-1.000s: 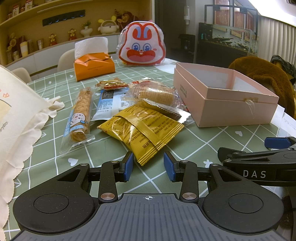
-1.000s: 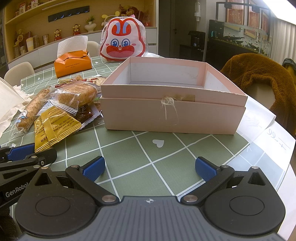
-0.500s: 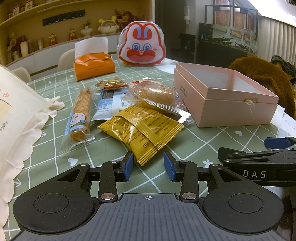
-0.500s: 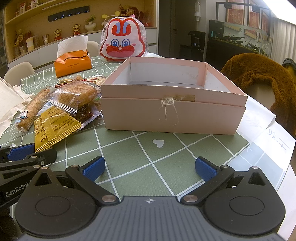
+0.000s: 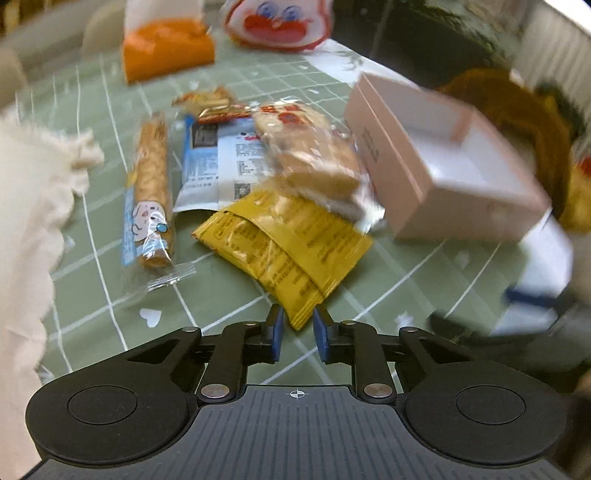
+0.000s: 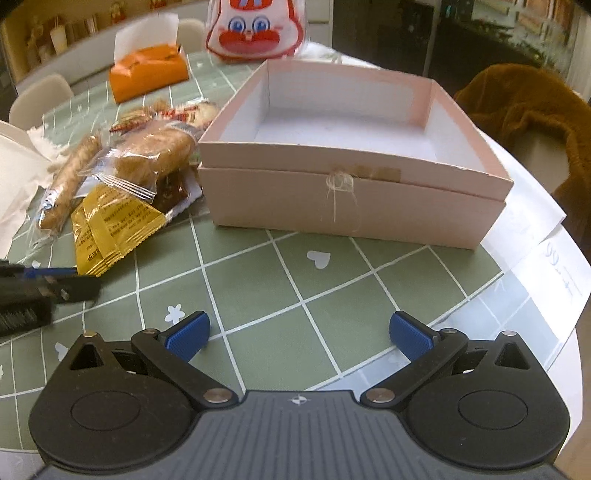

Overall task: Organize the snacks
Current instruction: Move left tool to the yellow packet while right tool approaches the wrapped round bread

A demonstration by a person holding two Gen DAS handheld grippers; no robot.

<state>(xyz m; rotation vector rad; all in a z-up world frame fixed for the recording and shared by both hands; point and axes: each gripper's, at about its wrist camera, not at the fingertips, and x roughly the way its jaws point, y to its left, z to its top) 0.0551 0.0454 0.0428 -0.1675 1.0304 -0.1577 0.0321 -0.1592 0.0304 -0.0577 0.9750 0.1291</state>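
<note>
A pile of wrapped snacks lies on the green checked tablecloth: two stacked yellow packets [image 5: 288, 251] [image 6: 107, 225], a long biscuit stick pack [image 5: 151, 192], a clear bread pack [image 5: 314, 158] and a blue-white packet [image 5: 218, 166]. Right of them stands an open pink box [image 5: 384, 166] [image 6: 351, 199] with nothing inside. My left gripper [image 5: 298, 328] points down at the yellow packets; its jaws are closing with the packets' near corner between them, and a small gap still shows. My right gripper [image 6: 299, 332] hovers wide open in front of the box, holding nothing.
An orange tissue box [image 5: 166, 51] and a red-white rabbit bag [image 5: 277, 18] stand at the back. A white scalloped bag [image 5: 29, 206] is at the left. Paper sheets [image 6: 535, 236] lie at the right table edge, and a brown fuzzy garment [image 6: 524, 103] hangs beyond it.
My left gripper has tipped downward and moved forward onto the yellow packets, and its jaws have narrowed around their corner. The right gripper has tilted down slightly and stays open.
</note>
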